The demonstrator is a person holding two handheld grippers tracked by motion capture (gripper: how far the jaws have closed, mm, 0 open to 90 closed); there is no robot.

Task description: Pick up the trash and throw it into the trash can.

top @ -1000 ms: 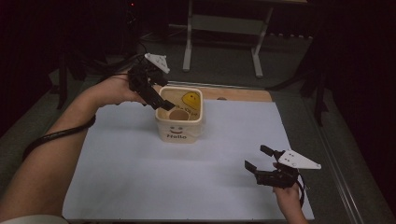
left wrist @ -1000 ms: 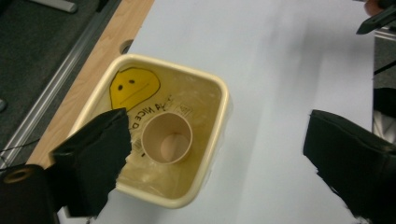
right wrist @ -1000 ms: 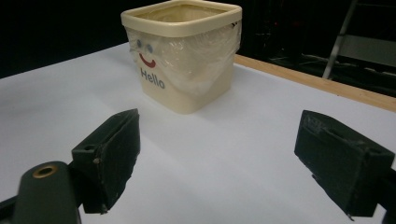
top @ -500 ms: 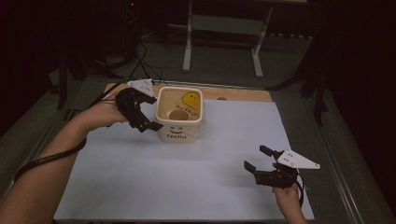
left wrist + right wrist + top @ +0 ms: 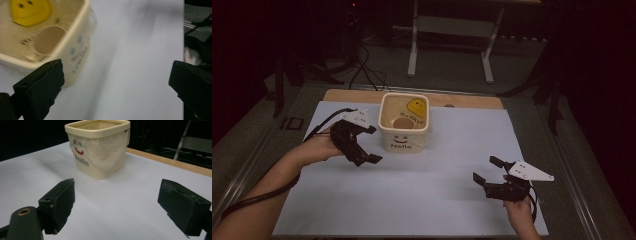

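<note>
Lowest in the high view, at the lower right, the right hand-held gripper rests on the white sheet that covers the bench, its jaws spread wide with nothing between them. In the right gripper view those two black jaws frame bare sheet at the bottom of the frame.

Higher up, at centre left of the high view, the left hand-held gripper is held in the person's left hand, just beside the cream tub. Its jaws stand wide and empty; they have just been opening, with nothing between them. A black cable trails from it along the forearm toward the lower left corner.

The cream tub stands upright on the sheet at upper centre of the high view, well apart from the right hand-held gripper. Its front wall bears a smiling face, blue eyes over a red mouth, and the word "Hello" in blue. A clear plastic liner hangs over its rim. Inside lie a yellow smiley piece and a brown round thing; small dark writing on the inside is too blurred to read.

Farthest back, at the top of the high view, a metal stand stands on the dark floor.
</note>
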